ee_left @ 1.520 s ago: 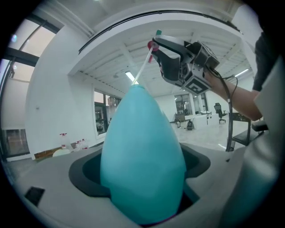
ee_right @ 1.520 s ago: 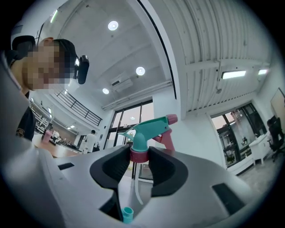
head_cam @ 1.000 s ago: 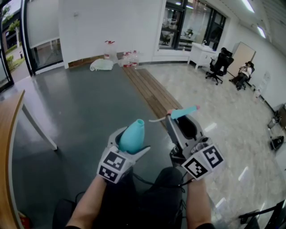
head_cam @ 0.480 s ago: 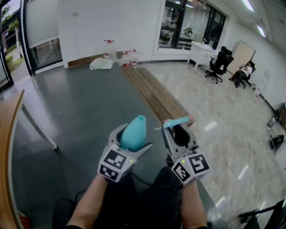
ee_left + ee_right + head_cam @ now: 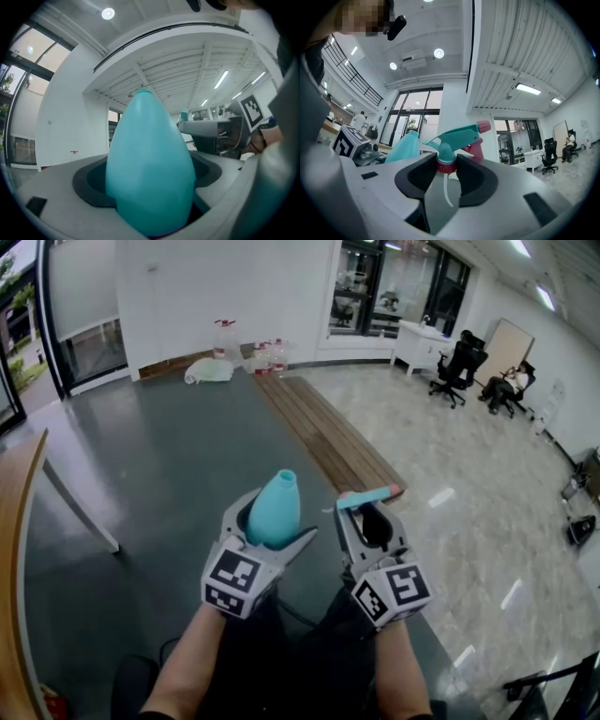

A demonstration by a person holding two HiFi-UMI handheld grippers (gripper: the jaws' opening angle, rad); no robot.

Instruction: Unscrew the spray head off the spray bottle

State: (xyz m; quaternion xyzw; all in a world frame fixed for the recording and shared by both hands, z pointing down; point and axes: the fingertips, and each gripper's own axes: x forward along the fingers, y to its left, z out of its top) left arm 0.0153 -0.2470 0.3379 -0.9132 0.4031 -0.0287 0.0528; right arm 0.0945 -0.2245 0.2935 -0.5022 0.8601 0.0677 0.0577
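Jaws of the left gripper [image 5: 273, 532], spread wide, clasped the bottle [image 5: 277, 502]; only its own view showed the right gripper [image 5: 368, 518] pinching the head's [image 5: 457, 136] pink collar [image 5: 446, 165].

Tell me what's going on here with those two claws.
A person holds a claw in each hand. The left claw is clamped on the body of a teal spray bottle, whose neck is bare. The right claw grips the spray head by its pink collar, with the dip tube hanging below. The head is already off, and the two are held apart, side by side.
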